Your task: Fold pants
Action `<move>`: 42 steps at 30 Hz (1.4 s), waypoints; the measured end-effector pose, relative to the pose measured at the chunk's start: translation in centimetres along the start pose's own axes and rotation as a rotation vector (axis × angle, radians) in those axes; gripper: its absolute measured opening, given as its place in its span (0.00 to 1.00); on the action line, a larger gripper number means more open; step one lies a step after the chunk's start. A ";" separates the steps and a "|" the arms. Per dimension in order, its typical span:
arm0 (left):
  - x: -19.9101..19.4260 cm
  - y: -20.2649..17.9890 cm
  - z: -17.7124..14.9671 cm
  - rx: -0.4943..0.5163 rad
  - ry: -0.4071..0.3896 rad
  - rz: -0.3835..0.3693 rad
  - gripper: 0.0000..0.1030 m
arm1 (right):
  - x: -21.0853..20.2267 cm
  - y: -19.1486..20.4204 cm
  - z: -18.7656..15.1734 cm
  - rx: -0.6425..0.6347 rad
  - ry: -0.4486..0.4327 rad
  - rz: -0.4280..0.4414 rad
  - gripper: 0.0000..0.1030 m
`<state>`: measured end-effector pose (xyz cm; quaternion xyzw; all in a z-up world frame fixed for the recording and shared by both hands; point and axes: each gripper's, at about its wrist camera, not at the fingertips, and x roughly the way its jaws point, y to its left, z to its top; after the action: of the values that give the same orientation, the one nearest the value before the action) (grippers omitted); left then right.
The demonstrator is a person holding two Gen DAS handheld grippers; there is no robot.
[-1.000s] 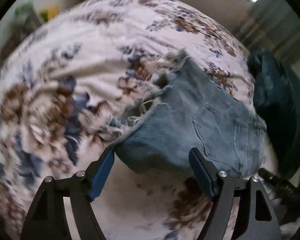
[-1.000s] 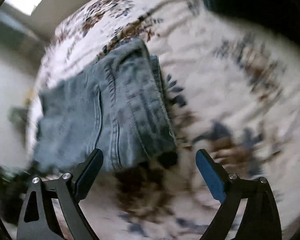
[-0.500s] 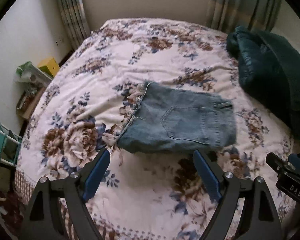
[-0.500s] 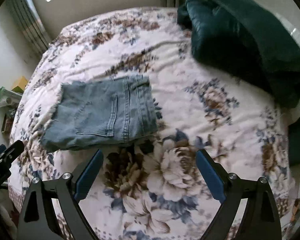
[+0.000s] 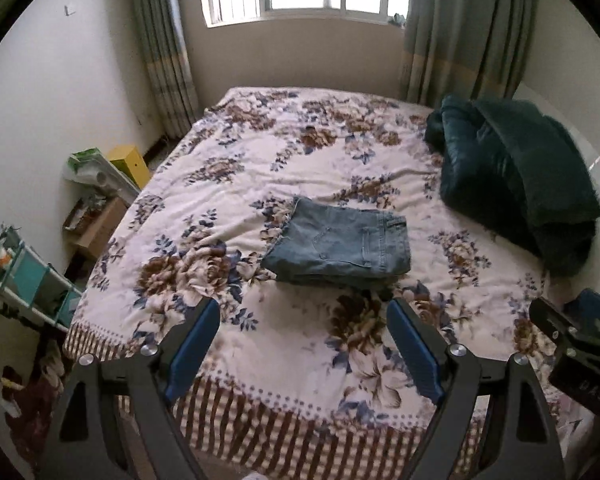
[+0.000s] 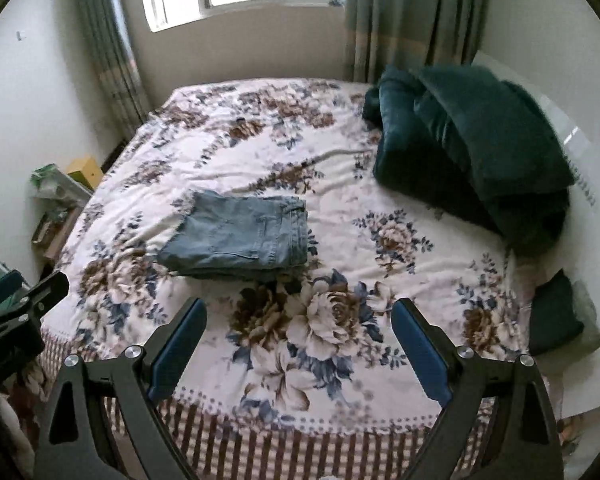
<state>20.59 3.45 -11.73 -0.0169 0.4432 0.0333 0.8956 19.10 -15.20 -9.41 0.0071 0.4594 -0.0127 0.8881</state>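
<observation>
The blue denim pants lie folded in a flat rectangle near the middle of the flowered bed cover; they also show in the right wrist view. My left gripper is open and empty, held back above the bed's near edge, well short of the pants. My right gripper is open and empty too, likewise back from the pants. The right gripper shows at the lower right of the left wrist view; the left one shows at the left edge of the right wrist view.
A dark green quilt is heaped on the bed's right side, with a dark cushion nearer the front. Boxes and a yellow case stand on the floor at left, beside a teal rack. Window and curtains are behind.
Both grippers have pulled back and up from close over the pants to beyond the bed's near edge. The folded pants have stayed in place.
</observation>
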 end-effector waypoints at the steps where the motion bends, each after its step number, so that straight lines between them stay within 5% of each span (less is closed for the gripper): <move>1: -1.7 0.1 -0.2 0.001 -0.015 0.010 0.82 | -1.7 0.0 -0.3 -0.008 -0.012 0.000 0.93; 12: -13.2 0.8 -1.1 0.039 -0.121 -0.002 0.82 | -18.2 0.8 -2.3 -0.017 -0.136 0.038 0.93; 21: -17.2 1.8 -1.8 0.060 -0.149 -0.043 0.82 | -25.5 1.9 -3.7 0.009 -0.179 0.063 0.93; 25: -17.7 1.8 -2.2 0.073 -0.156 -0.045 0.84 | -26.4 2.1 -4.2 0.033 -0.166 0.073 0.93; 27: -17.6 1.8 -2.4 0.072 -0.155 -0.051 1.00 | -26.5 2.1 -4.4 0.045 -0.159 0.076 0.95; 42: -11.2 1.3 -0.7 0.078 -0.106 0.011 1.00 | -19.2 2.0 -0.8 0.070 -0.172 -0.003 0.97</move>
<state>13.19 4.26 -3.27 0.0222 0.3963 0.0218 0.9176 7.39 -12.91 5.84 0.0363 0.3808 -0.0306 0.9234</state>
